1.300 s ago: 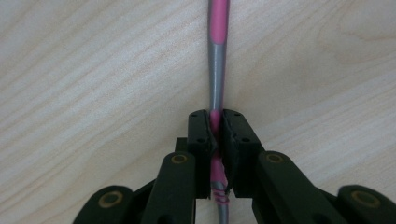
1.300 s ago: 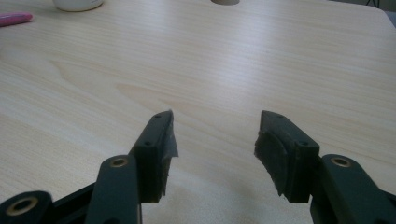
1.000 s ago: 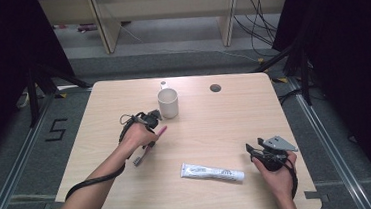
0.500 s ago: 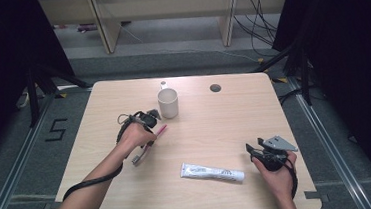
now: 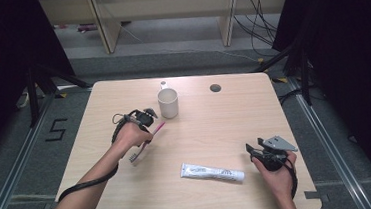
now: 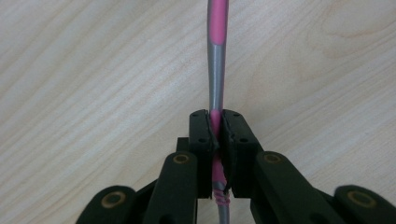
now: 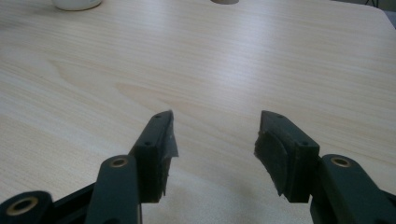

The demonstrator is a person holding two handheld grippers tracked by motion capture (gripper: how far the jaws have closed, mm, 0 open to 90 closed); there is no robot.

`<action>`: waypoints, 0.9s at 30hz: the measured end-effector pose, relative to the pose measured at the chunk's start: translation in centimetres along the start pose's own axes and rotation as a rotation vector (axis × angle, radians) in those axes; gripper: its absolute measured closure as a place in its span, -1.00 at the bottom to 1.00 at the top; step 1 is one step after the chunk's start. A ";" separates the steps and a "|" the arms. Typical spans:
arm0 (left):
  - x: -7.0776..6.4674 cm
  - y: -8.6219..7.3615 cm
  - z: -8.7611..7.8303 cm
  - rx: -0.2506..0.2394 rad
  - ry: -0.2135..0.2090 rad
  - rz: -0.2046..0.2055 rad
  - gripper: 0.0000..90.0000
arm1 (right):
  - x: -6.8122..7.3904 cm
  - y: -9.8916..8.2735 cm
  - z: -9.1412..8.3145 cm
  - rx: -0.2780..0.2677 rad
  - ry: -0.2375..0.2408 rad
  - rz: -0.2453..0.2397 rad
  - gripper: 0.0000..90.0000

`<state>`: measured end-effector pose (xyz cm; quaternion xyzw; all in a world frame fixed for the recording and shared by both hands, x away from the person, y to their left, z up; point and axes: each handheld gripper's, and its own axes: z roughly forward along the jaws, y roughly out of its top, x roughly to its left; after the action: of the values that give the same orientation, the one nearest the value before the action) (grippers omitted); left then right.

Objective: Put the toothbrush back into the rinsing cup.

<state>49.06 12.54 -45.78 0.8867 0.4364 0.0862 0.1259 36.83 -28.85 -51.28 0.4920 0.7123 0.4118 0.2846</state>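
High view shows the left gripper over the left half of the wooden table, just beside the white mug, and it clamps a pink and grey toothbrush — the brush lies slanted, its bristle end toward the person and its pink end toward the mug. Left gripper view shows the two jaws pressed together on the handle, which runs straight away over the wood. Right gripper rests near the right front corner with jaws standing wide and nothing between them — the white toothpaste tube lies flat just to its left.
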 end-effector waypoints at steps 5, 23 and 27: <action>0.1 -0.4 -0.8 -0.035 0.002 0.015 0.84 | 0.0 0.0 0.0 0.000 0.000 0.000 0.03; 0.4 -1.5 -2.1 -0.145 0.002 0.025 0.84 | 0.1 0.0 0.0 0.004 -0.006 0.011 0.03; 0.5 -1.6 -2.3 -0.164 0.012 0.029 0.84 | 0.0 0.0 0.1 -0.001 -0.005 0.002 0.03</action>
<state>47.56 14.17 -44.04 0.8792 0.4156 0.1289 0.1941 36.88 -28.78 -51.31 0.4935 0.7110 0.4111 0.2864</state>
